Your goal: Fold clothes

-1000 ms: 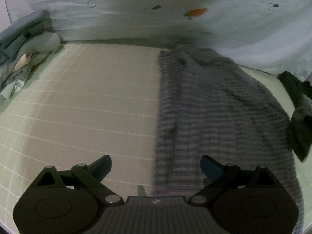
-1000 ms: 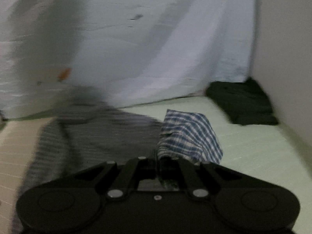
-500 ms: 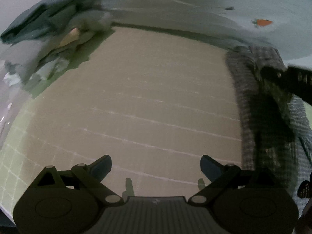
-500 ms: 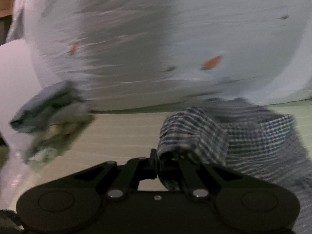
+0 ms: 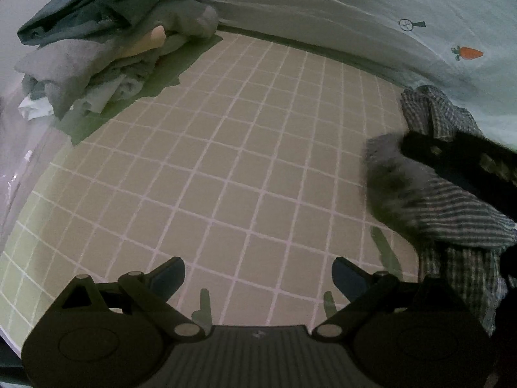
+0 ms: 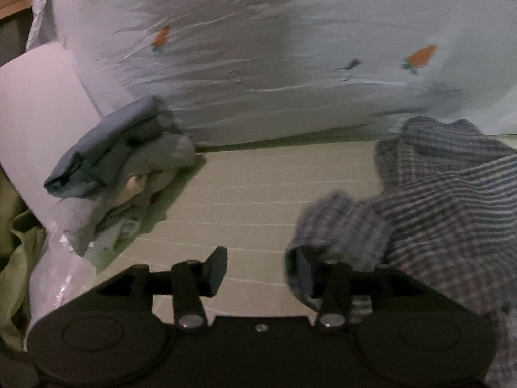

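The blue-and-white checked cotton shirt (image 6: 446, 213) is seen bunched and rumpled at the right side of the pale grid-patterned mat (image 5: 245, 168), with no flat, squared fold to be made out; the folding of this garment is judged to be at an early stage, with the spreading, the sleeve folds and the body folds all left to be done. A loose heap of grey and teal garments (image 5: 106, 42) is piled at the far left edge of the mat, against the pale sheet printed with orange carrots (image 5: 420, 26); whether that heap is finished or waiting cannot be told, though it looks untidy rather than stacked.

No basket, box or other container is shown in either view.

The jaws of the right gripper (image 6: 258, 268) are opening, with a fold of the checked shirt draped at the right finger and not pressed between the pads. The jaws of the left gripper (image 5: 258, 274) are held wide apart over bare mat, with nothing between them.
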### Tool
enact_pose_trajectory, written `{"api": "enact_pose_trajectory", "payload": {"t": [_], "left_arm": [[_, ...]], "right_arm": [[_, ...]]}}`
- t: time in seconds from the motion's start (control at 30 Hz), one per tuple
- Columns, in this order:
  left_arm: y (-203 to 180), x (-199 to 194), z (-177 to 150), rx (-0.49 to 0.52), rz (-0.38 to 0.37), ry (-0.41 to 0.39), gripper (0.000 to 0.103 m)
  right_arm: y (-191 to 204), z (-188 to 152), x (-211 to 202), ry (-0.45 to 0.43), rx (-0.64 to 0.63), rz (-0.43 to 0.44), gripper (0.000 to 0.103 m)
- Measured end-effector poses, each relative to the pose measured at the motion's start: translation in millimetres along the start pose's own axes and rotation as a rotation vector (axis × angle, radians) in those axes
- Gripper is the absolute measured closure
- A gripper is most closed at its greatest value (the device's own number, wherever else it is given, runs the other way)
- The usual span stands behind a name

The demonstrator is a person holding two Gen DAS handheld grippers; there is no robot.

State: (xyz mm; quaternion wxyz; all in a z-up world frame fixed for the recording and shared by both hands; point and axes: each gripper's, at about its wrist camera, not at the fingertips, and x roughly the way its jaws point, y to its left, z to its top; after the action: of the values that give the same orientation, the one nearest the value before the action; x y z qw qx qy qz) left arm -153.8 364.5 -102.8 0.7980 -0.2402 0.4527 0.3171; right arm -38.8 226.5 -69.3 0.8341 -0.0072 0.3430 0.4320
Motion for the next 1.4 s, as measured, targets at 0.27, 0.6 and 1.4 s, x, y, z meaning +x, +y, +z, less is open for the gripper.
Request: {"api": "enact_pose_trajectory", "payload": {"t": [0.27,0.6,1.4], "left_arm": [[-14,-12,-16,0.009,0.001,-0.004,0.006],[-53,-32,-50,-0.011,0.025,0.007,0.006],[-127,-73,-133,-0.022,0.053,0.013,0.006]], "right_arm": [[-60,-12,-47,-0.049,0.070,-0.122,0.027],[-168,-77,-113,0.054,0.076,-0.447,0.024],[-271,-138,-201,0.150,0.076,-0.479,0.099]]}}
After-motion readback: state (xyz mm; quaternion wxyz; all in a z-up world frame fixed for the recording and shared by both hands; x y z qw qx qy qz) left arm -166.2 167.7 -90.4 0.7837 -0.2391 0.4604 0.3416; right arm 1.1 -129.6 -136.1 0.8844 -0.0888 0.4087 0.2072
